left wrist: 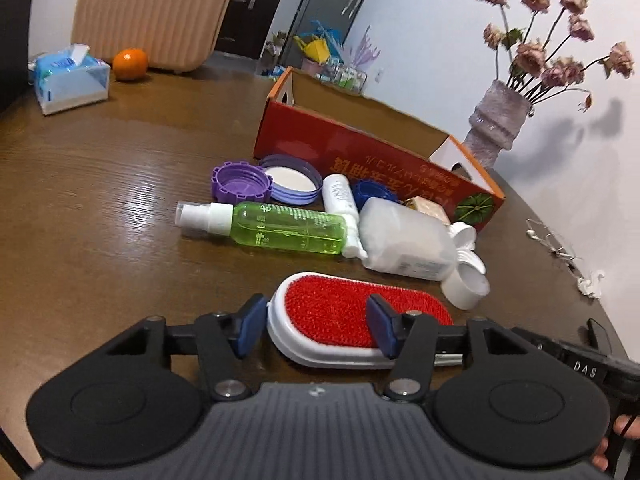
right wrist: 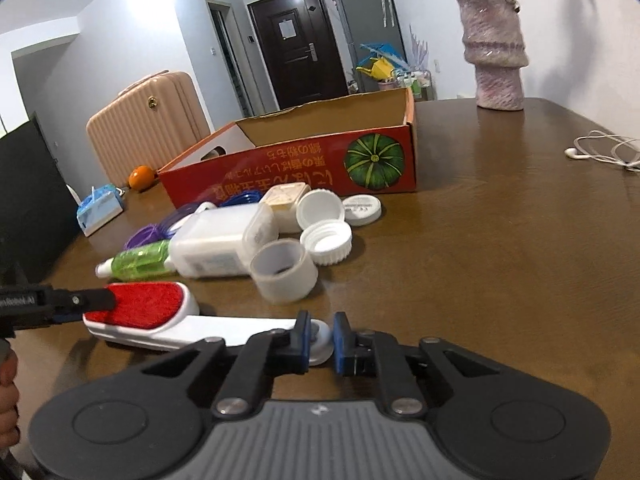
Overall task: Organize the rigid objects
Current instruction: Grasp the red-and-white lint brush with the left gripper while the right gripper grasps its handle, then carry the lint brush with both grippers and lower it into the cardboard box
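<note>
The lint brush (left wrist: 340, 316) is lain flat on the wooden counter (left wrist: 100, 200), on the near side of the red cardboard box (left wrist: 360, 156), with the clutter of bottles and caps between brush and box. Both tongs are angled downward toward it from the near edge of the counter.

The left tongs (left wrist: 316, 330) are set astride the red bristled head; one blue pad is seen at the head's white rim and the other over the bristles, and whether the pads actually press cannot be told.

The right tongs (right wrist: 322, 340) are closed on the rounded end of the brush's white handle (right wrist: 320, 344), which is pinched between the blue pads. In the right wrist view the left tongs are seen reaching in from the left over the brush head, with part of a hand (right wrist: 8, 384) visible behind them.

The green spray bottle (left wrist: 280, 226) and white bottle (left wrist: 404, 240) are lain just in front of the box.
</note>
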The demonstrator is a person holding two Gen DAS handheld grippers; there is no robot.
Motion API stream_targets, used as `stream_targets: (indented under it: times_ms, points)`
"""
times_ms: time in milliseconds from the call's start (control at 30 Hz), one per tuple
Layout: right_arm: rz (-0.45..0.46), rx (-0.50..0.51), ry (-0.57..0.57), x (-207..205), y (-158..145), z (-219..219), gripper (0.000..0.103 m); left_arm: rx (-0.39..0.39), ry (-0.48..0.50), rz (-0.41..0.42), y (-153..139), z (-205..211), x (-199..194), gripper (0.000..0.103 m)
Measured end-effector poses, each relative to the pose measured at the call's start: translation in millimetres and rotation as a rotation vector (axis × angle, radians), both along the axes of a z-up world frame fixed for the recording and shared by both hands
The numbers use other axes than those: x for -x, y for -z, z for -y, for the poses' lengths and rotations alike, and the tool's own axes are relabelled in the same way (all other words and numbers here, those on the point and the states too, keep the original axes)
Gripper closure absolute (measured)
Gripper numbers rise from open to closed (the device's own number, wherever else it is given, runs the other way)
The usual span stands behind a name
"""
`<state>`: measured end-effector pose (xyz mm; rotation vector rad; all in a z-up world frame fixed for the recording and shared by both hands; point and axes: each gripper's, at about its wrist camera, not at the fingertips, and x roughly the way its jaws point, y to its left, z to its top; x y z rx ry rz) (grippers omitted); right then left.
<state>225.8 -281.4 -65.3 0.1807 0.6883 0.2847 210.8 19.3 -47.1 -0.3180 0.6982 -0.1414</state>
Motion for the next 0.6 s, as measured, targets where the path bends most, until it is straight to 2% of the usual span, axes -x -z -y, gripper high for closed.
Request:
stream_targets:
  times_ms: [133, 267, 467, 600]
  points:
    - [0.050, -0.047, 0.043, 25.3, -9.6, 4.4, 0.091, -0.015, 0.004, 0.068, -20.5, 6.1, 11.4, 0.048]
    - [0.131, -0.051, 0.060, 20.0, -31.8, 7.1, 0.091, -0.036, 0.018, 0.156, -47.5, 12.5, -14.9, 0.047]
    - [0.223, -0.058, 0.106, -43.6, -69.2, 7.4, 0.091, -0.029, 0.033, 0.218, -85.1, 15.0, -116.6, 0.048]
    - [0.200, -0.073, 0.120, -122.3, -83.3, 8.7, 0.091, -0.041, 0.046, 0.190, -93.6, 14.6, -198.4, 0.048]
